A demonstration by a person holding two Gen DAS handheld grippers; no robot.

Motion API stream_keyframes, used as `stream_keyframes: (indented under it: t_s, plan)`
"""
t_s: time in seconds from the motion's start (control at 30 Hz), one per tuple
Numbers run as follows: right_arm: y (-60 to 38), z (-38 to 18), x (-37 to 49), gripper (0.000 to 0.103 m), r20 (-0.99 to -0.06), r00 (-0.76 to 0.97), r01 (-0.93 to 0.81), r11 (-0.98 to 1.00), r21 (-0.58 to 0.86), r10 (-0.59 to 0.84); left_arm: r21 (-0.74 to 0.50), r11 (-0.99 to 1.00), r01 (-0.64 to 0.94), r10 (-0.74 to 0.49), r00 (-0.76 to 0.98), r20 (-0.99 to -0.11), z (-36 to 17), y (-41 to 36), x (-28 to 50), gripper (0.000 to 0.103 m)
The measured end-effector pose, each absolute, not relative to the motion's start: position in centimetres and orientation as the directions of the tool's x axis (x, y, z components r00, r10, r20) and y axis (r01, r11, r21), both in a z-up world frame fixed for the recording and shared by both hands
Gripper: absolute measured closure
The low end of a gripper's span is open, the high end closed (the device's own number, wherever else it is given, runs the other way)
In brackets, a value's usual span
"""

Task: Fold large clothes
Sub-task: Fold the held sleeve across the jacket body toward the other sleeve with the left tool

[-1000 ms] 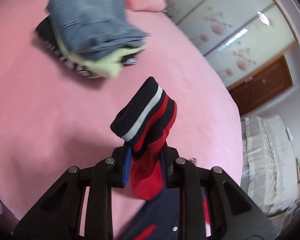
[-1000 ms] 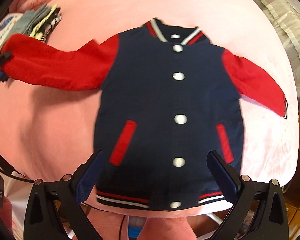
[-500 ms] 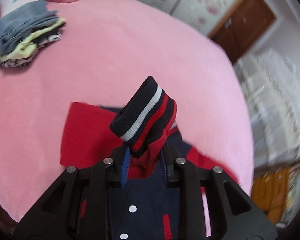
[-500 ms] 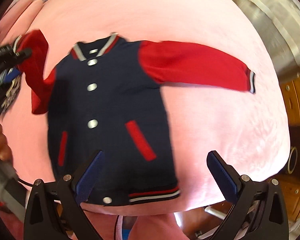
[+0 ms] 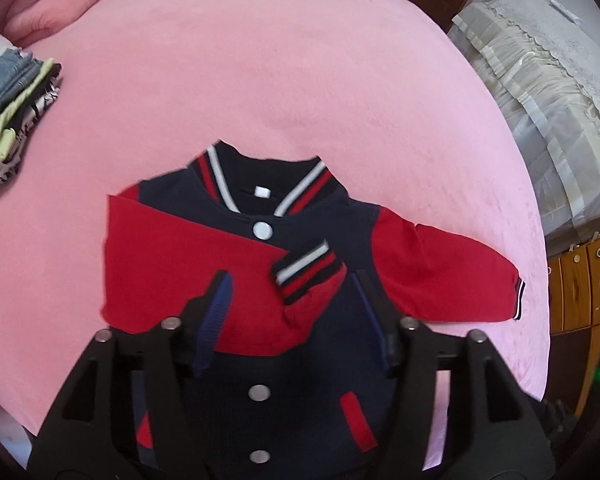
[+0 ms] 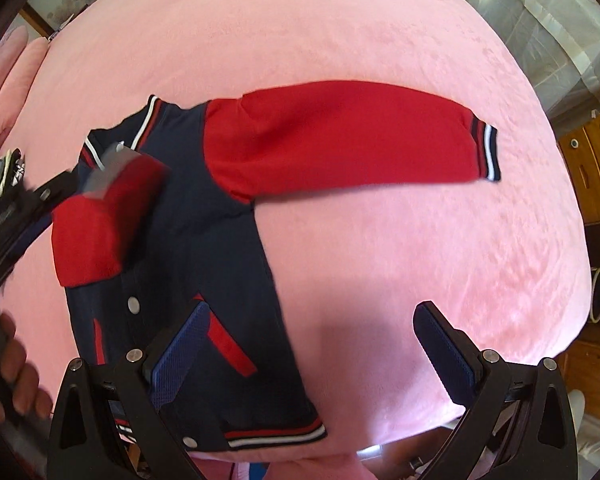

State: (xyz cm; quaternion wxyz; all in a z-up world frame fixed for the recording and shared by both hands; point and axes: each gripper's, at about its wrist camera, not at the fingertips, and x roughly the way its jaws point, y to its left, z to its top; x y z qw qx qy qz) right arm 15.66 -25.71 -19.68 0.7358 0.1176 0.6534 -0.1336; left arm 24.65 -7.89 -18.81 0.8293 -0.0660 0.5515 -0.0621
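Starting at the far left of the left wrist view, we see a stack of folded clothes [image 5: 12, 120] on the pink bedspread [image 5: 260, 60], well apart from the jacket [image 5: 300, 360]. That navy jacket lies face up on the bedspread, buttoned, collar away from us. Its left sleeve [image 5: 188, 276] is folded across the chest, and the striped cuff [image 5: 308, 266] rests just below the top button [image 5: 262, 229]. Our left gripper [image 5: 296, 320] hangs over the folded sleeve with its jaws spread and nothing between them. Further right, the other sleeve [image 5: 448, 276] lies stretched out flat toward the bed's edge, and beyond it stands a covered piece of furniture [image 5: 540, 100].

From the right wrist view, the left gripper shows blurred at the left edge beside the folded sleeve. The outstretched sleeve [image 6: 340, 140] reaches right, ending in its striped cuff. Our right gripper [image 6: 308, 356] hovers above the jacket's hem side, jaws wide apart and empty, one pad over the red pocket trim [image 6: 230, 346].
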Motion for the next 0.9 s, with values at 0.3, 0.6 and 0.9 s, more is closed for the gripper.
stream_keyframes:
  t_s: [0.3, 0.6, 0.9]
  plan:
    - [-22.2, -20.3, 19.5, 0.002, -0.979, 0.186, 0.238, 0.963, 0.126, 0.082, -0.081, 0.979, -0.186, -0.016, 0.329, -0.944, -19.8, 1.9, 24.9, 0.041]
    - [-13.7, -22.4, 26.9, 0.032, -0.976, 0.202, -0.02, 0.997, 0.078, 0.08, 0.035, 0.959, -0.28, 0.082, 0.159, -0.984, -25.2, 7.9, 25.4, 0.041]
    - [-7.6, -28.1, 31.2, 0.034, -0.988, 0.094, -0.202, 0.969, -0.143, -0.126, 0.017, 0.963, -0.27, 0.035, 0.061, -0.998, -30.2, 7.8, 27.4, 0.041]
